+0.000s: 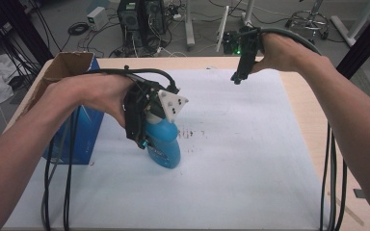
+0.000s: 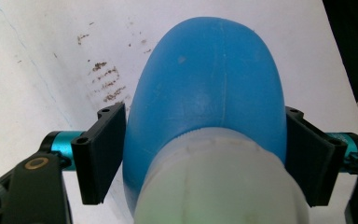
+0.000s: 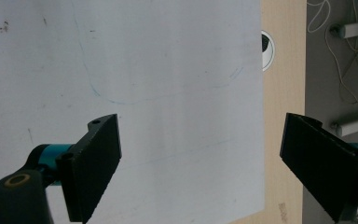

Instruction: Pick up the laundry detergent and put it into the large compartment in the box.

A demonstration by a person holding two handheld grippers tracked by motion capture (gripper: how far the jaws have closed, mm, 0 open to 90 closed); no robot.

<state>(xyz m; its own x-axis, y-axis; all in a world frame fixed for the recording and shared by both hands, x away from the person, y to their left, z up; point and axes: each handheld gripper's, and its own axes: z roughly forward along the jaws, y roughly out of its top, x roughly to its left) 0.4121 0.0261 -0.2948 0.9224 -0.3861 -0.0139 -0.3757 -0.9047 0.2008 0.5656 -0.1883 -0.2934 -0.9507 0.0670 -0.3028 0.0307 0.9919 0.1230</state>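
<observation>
The left gripper (image 1: 142, 126) clamps a blue bottle (image 1: 166, 144) mid-counter beside a blue box (image 1: 84, 130), while the right gripper (image 1: 237, 74), jaws spread, hovers near the white sheet's (image 1: 231, 168) far edge.

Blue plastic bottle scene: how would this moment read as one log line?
left gripper: shut on blue plastic bottle with white cap | right gripper: open, raised, holding nothing | white sheet | blue cardboard box at left

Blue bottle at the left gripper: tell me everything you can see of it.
The blue bottle looks like smooth plastic, rounded, with a seam down its body and a whitish translucent cap. It stands about upright on the white sheet, right of the blue box. The left gripper has a jaw against each side, just below the cap.
</observation>
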